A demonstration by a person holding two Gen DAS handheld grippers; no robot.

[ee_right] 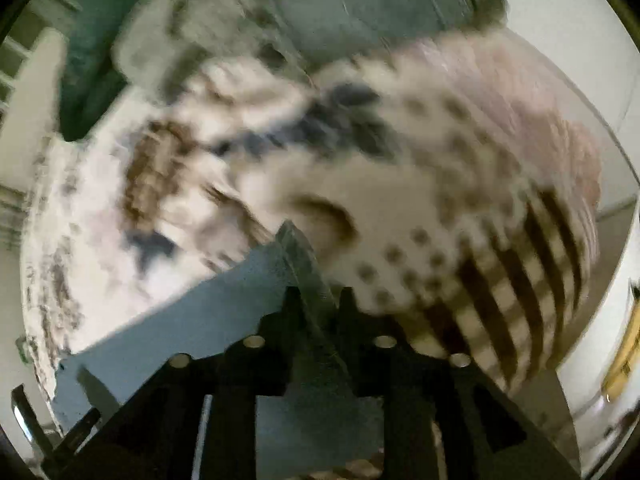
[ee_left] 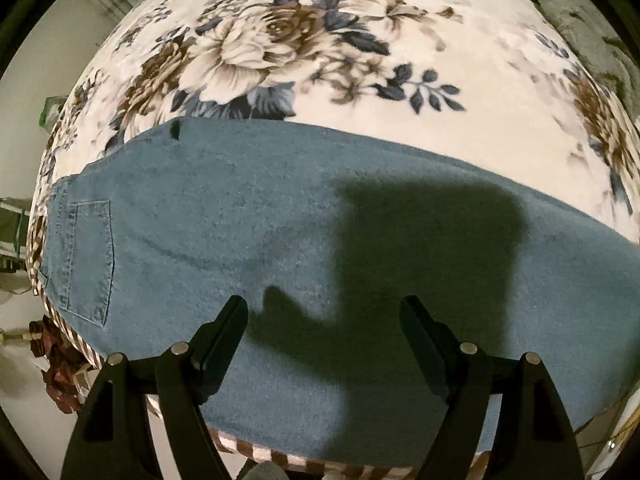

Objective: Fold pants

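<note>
Blue denim pants [ee_left: 248, 216] lie flat across a floral blanket [ee_left: 320, 40], folded lengthwise, with the back pocket [ee_left: 90, 260] at the left. My left gripper [ee_left: 324, 312] is open and empty, hovering just above the middle of the pants and casting a shadow on them. In the blurred right wrist view, my right gripper [ee_right: 318, 296] is shut on a raised fold of the pants [ee_right: 296, 256], at the leg end, lifted off the blanket [ee_right: 120, 200].
The bed's striped blanket border [ee_right: 520, 280] runs along the near edge. A grey pillow [ee_left: 580, 12] lies at the far right. Floor and a dark red object [ee_left: 52, 360] show at the lower left.
</note>
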